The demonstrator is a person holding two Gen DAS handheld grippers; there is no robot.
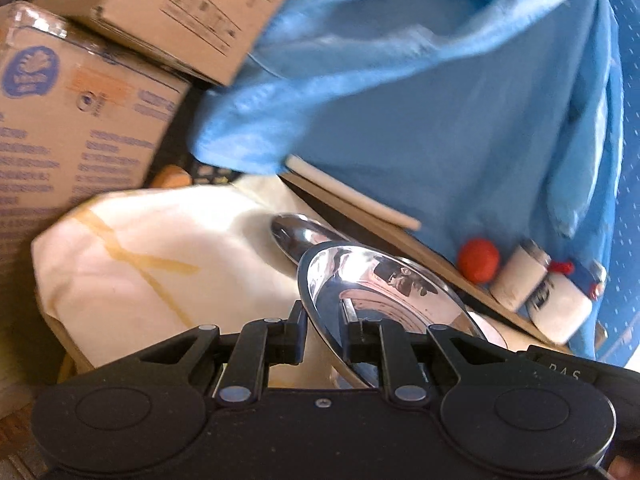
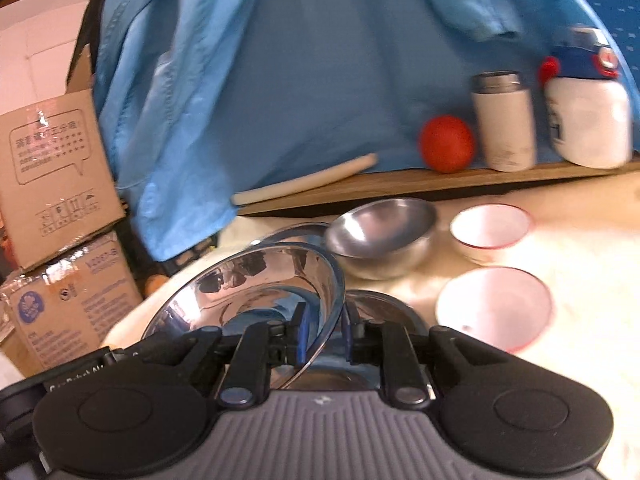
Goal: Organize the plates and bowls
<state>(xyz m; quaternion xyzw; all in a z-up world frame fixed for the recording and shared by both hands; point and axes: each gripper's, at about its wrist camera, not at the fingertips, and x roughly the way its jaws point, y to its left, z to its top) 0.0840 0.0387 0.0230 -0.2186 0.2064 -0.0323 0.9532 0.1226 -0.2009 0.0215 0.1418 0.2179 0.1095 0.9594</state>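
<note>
Here both tongs are closed on steel plates. The left tongs (image 1: 325,322) pinch the rim of a shiny steel plate (image 1: 380,284), which stands tilted on edge and lifted above the cream-covered bench (image 1: 132,248); a second polished piece lies just behind it on the cloth. The right tongs (image 2: 323,330) grip the rim of another steel plate (image 2: 256,280), also tilted up, with more polished steel showing beneath its far edge, though what that is cannot be told.

Beyond the right plate, a steel bowl (image 2: 380,236) rests on the bench, and to its right sit two white bowls with red rims, one farther back (image 2: 490,228) and one nearer (image 2: 494,304), well apart from each other. A wooden shelf (image 2: 400,186) behind carries a red ball (image 2: 446,144), a white tumbler (image 2: 504,120) and a white bottle (image 2: 586,120), with a blue cloth (image 2: 300,60) hanging behind.

The step in hand looks like carrying the plates, probably to stack them. Next, one plate should be levelled and set down flat, the other laid squarely on it, and each grip released only once the rim is seated. Thin, slick rims may slip or clatter if tilted further.
</note>
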